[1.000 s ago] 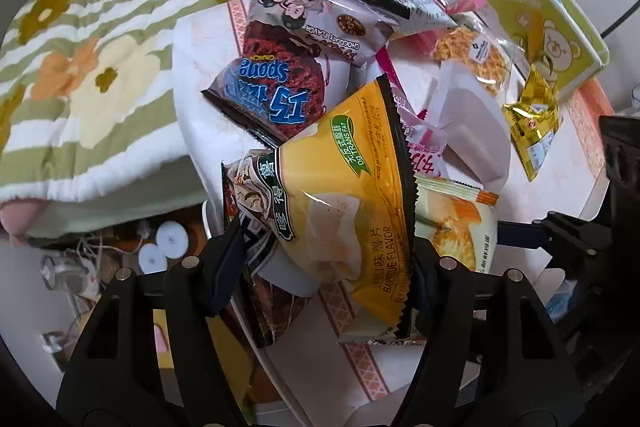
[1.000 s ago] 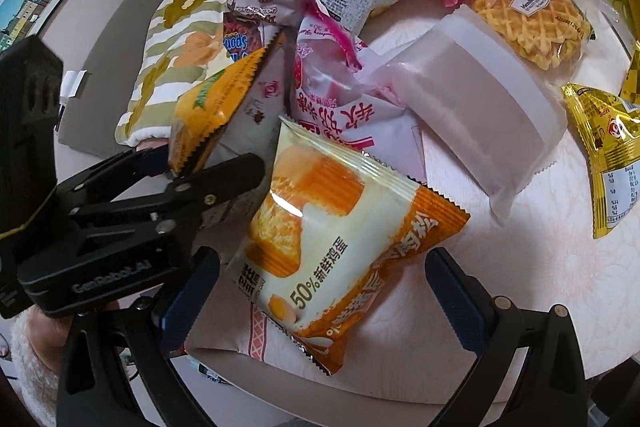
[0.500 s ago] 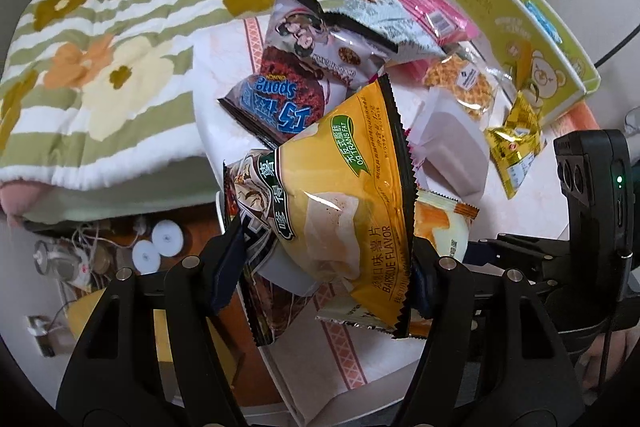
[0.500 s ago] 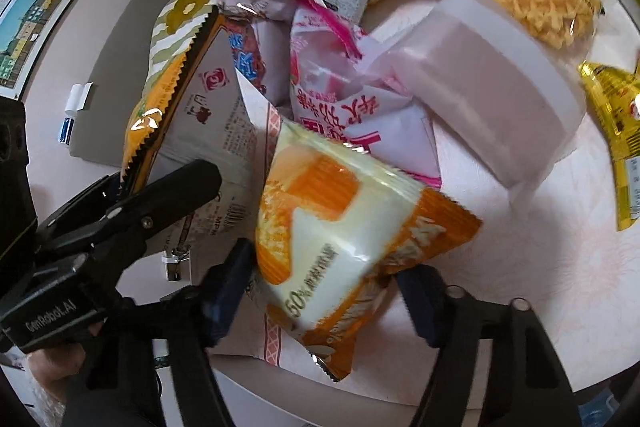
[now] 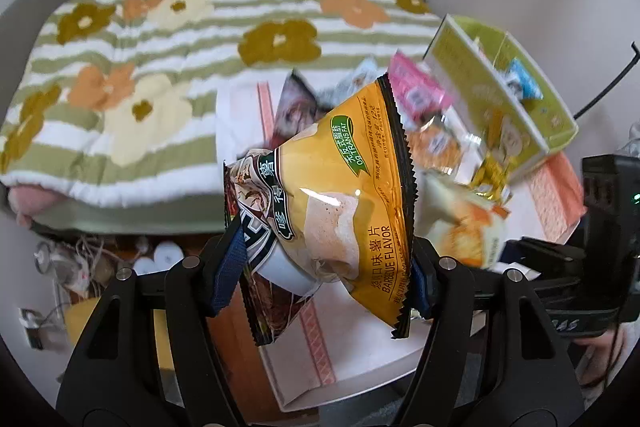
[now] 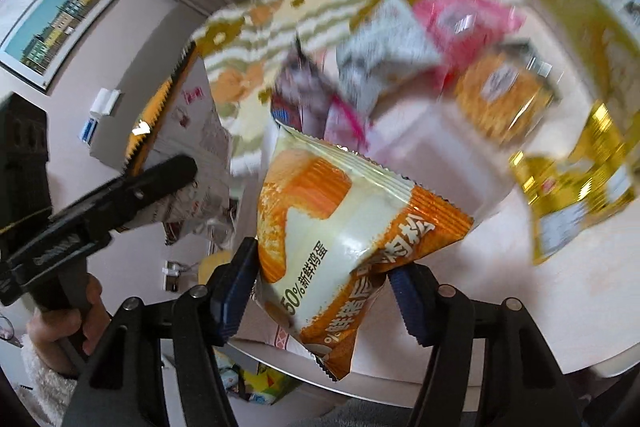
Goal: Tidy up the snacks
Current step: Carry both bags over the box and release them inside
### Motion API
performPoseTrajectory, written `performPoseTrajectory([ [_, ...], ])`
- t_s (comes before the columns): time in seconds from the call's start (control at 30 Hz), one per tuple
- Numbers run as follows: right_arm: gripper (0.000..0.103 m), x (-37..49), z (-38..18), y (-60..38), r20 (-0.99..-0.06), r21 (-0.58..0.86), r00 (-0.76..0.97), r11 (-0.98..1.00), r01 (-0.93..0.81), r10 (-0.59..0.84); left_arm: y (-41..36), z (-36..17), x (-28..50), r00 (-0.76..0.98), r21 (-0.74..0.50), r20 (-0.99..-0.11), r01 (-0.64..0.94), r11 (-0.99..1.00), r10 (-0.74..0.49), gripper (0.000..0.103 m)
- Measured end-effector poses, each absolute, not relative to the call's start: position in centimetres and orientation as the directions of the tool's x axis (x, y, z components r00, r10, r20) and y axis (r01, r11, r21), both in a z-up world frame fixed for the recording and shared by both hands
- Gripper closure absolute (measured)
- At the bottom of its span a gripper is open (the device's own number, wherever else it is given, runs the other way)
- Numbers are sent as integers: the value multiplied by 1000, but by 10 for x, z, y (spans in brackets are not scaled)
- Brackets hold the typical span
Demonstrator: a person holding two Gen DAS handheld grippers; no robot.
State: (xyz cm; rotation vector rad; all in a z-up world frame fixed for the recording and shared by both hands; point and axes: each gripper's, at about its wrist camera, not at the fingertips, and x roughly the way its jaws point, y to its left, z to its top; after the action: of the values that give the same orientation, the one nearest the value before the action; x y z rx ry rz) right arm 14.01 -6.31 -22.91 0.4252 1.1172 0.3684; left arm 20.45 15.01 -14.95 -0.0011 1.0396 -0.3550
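left wrist view: left gripper (image 5: 324, 267) clamps a crinkly yellow chip bag (image 5: 344, 195).
right gripper (image 6: 320, 291) pinches an orange-and-cream cake pouch (image 6: 344, 231); lift both clear before carrying.

yellow barbecue chip bag (image 5: 344, 195) and orange-white cake packet (image 6: 340, 239) both held tilted above the table.

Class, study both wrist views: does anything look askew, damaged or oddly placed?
Nothing looks damaged or spilled. The remaining snack packets lie jumbled and overlapping on the white table. The yellow barbecue crisp bag sits tilted in the left gripper.
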Motion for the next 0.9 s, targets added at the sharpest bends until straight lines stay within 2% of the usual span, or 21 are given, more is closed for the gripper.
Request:
performPoseTrajectory([
  [0.2,44,147,-175,-120,-722,493,514,866,-89,464,115,-110,211,504,-155,-808,316,936,-304,39],
  [0.5,44,170,-122,-238,-678,439,602,889,-127,421,6,-63,234,576,-139,-751,340,930,-323,39],
  [0.9,44,209,-117,-380,-733,379,568,918,-114,373,-172,-77,281,539,-193,-752,373,908,-381,39],
])
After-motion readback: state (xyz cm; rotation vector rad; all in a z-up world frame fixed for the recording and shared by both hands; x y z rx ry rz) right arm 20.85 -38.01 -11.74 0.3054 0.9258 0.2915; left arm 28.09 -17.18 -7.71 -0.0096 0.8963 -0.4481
